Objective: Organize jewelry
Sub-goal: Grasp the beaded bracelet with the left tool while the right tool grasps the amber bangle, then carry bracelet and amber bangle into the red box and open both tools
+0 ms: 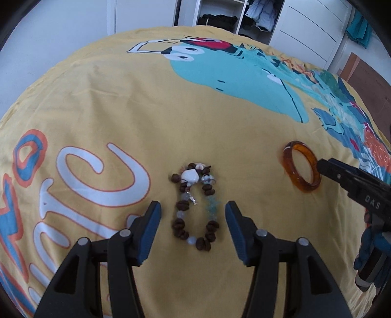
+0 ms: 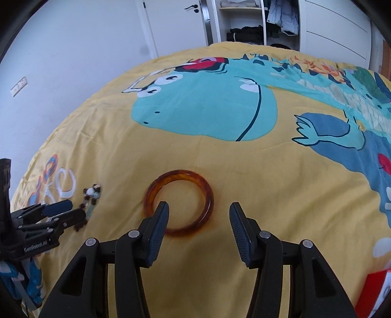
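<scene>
Left wrist view: a beaded bracelet (image 1: 194,206) of brown, white and pale blue beads is seen lying flat on the yellow bedspread (image 1: 146,110), between the two fingers (image 1: 151,228) of the left gripper (image 1: 193,210).
Left gripper: its fingers are held wide apart, one on each side of the beaded bracelet, with a gap left on both sides; nothing is gripped.
Amber bangle: the amber bangle (image 2: 179,203) is seen lying flat on the bedspread, well to the right of the beaded bracelet.
Right gripper: the right gripper (image 2: 199,208) is held with its fingers spread; the left one is placed over the bangle's opening near its left rim, the right one outside the rim; whether the bangle is touched cannot be told.
Containers: a red and white object (image 2: 377,291) is partly shown at the lower right edge of the right wrist view; what it is cannot be told.
Edges: the bed's far edge is bordered by a white wardrobe (image 2: 330,22) and open shelves (image 2: 244,22) with folded clothes.
Open room: bare bedspread is shown beyond both pieces, towards the printed dinosaur (image 2: 207,107).
</scene>
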Tool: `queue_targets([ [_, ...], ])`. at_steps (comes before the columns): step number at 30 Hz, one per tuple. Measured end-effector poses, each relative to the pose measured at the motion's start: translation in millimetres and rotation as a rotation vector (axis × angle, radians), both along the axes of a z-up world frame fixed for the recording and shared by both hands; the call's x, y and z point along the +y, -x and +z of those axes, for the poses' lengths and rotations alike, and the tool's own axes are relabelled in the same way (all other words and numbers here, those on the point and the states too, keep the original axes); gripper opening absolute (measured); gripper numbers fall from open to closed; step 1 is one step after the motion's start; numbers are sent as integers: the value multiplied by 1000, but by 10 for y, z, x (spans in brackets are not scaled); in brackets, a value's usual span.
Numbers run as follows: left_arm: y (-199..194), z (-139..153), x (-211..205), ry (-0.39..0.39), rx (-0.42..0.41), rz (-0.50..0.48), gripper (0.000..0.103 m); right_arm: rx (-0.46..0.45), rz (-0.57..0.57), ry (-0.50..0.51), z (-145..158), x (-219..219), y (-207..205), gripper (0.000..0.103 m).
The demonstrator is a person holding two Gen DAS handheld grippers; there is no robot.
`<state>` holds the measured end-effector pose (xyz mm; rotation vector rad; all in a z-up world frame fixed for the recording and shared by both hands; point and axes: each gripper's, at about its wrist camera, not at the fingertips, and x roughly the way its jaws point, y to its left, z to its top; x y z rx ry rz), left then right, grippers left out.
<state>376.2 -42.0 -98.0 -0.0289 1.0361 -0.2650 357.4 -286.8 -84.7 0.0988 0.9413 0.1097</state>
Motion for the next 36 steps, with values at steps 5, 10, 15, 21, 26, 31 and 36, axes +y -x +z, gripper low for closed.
queue_targets([
  [5, -78, -153, -8, 11, 8, -7, 53, 35, -10, 19, -230, 12, -177, 46],
  [10, -66, -202, -28, 6, -20, -13, 52, 18, -20, 17, -321, 31, -213, 44],
  [15, -23, -188, -32, 15, -41, -18, 36, 12, -14, 4, -340, 55, -170, 21],
  [21, 77, -139, -42, 20, -18, -34, 12, 10, -21, -29, -282, 73, 54, 12],
  [26, 346, -6, -79, 12, -11, -50, 10, -2, -29, -65, -105, 111, 386, 10],
  [31, 701, 254, -145, 16, -30, -76, 9, -30, -35, -79, 191, 143, 805, 10],
  [36, 1098, 645, -222, 26, -75, -109, 9, -71, -58, -92, 570, 112, 1229, 10],
])
